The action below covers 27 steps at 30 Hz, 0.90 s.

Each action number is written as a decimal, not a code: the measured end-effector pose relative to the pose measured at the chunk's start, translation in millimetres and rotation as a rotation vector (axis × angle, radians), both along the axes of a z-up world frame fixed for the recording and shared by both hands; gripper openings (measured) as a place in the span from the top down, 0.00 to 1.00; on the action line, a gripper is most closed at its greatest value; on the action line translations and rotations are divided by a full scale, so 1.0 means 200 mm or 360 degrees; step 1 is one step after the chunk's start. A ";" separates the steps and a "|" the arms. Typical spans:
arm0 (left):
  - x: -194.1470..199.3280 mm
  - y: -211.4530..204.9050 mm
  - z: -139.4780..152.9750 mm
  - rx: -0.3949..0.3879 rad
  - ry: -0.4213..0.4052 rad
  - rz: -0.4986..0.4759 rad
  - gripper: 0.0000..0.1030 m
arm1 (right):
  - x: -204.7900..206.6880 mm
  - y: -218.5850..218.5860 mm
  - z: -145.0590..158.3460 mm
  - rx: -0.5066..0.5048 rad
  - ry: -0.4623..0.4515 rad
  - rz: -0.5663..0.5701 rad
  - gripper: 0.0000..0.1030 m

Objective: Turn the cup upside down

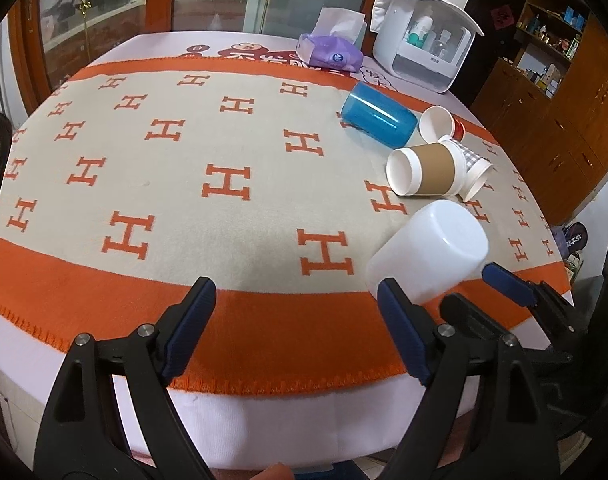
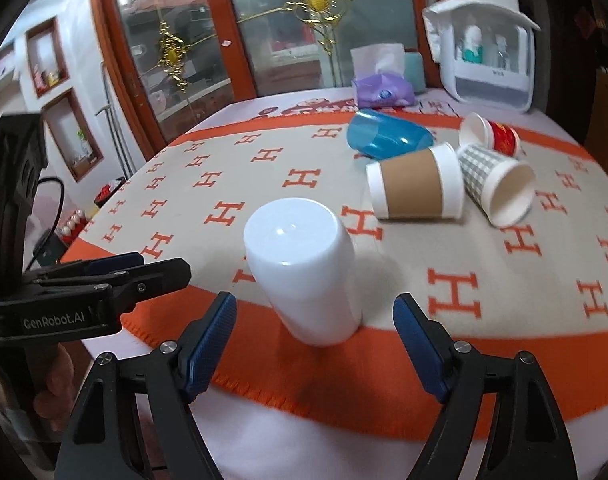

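Observation:
A white plastic cup (image 2: 304, 268) stands upside down, base up, on the orange border of the cloth; it also shows in the left wrist view (image 1: 428, 250). My right gripper (image 2: 314, 320) is open, its blue pads on either side of the cup and a little short of it, not touching. It also shows in the left wrist view (image 1: 444, 292) around the cup. My left gripper (image 1: 296, 328) is open and empty over the near edge of the table, left of the cup; it shows at the left of the right wrist view (image 2: 116, 268).
Several cups lie on their sides further back: a blue one (image 2: 388, 138), a brown-sleeved paper one (image 2: 416, 190), a grey checked one (image 2: 496, 184), a red one (image 2: 492, 134). A purple tissue pack (image 2: 384, 90) and white storage box (image 2: 488, 56) stand at the far edge.

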<state>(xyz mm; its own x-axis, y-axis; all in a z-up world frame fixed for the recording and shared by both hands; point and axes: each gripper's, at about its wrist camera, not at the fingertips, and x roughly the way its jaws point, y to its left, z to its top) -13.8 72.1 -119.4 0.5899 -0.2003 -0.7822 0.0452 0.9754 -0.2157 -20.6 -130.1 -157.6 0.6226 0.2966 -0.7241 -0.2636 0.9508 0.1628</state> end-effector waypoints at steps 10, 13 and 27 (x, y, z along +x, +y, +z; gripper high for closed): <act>-0.12 -0.06 0.17 0.0097 0.0005 -0.0002 0.21 | -0.15 -0.14 0.27 0.0061 0.0089 -0.0149 0.21; -0.15 -0.10 0.25 0.0150 -0.0013 -0.0009 0.21 | -0.18 -0.17 0.35 0.0096 0.0109 -0.0181 0.21; -0.18 -0.19 0.61 0.0224 -0.0139 -0.0004 0.20 | -0.23 -0.21 0.70 0.0157 0.0074 -0.0260 0.13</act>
